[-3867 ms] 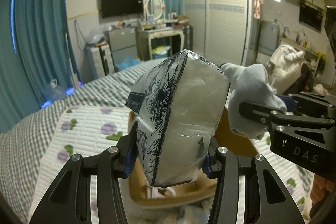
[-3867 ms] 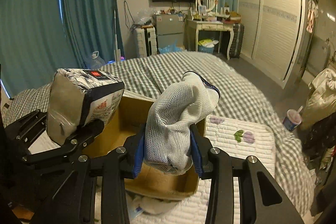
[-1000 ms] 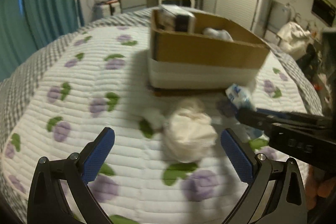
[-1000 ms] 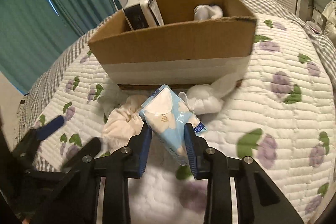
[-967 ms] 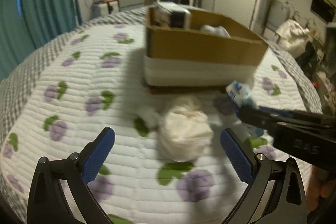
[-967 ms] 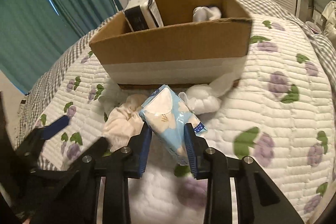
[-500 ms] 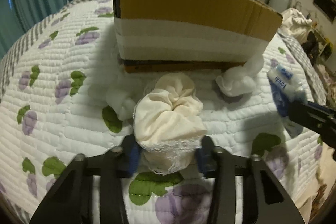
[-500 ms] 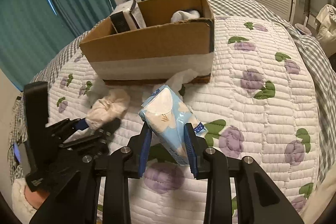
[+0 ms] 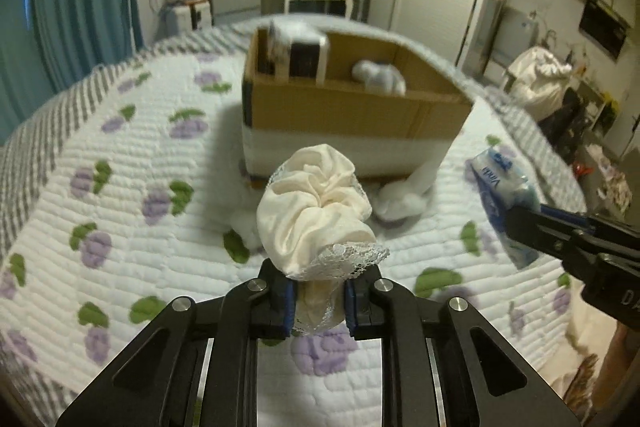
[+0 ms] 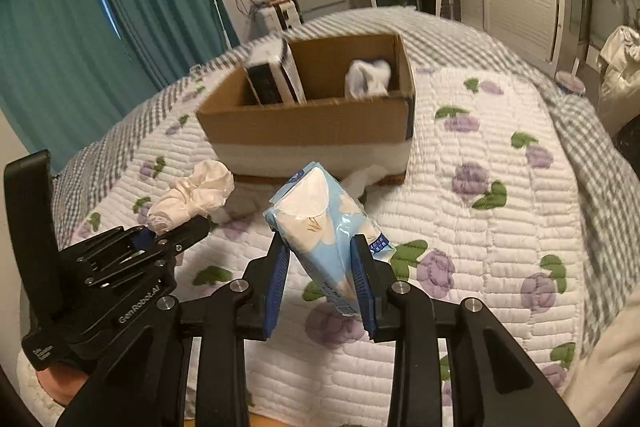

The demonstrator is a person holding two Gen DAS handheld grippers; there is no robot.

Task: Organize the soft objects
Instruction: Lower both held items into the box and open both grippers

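Observation:
My left gripper (image 9: 319, 297) is shut on a cream lace-trimmed cloth bundle (image 9: 316, 211) and holds it above the quilt; the bundle also shows in the right wrist view (image 10: 192, 197). My right gripper (image 10: 320, 267) is shut on a light blue tissue pack (image 10: 326, 223), seen at the right of the left wrist view (image 9: 502, 195). An open cardboard box (image 9: 352, 115) stands ahead on the bed (image 10: 312, 123). It holds a black-and-white pack (image 10: 274, 75) and a white sock (image 10: 368, 77).
A white fluffy cloth (image 9: 404, 195) lies on the quilt against the box's front right corner. The floral quilt (image 10: 500, 187) covers a grey checked bedspread. Teal curtains, a dresser and a wardrobe stand beyond the bed.
My left gripper closed on the cream cloth bundle and lifted it off the quilt. My right gripper rose and pulled back with the tissue pack. Earlier, the black-and-white pack and sock went into the box.

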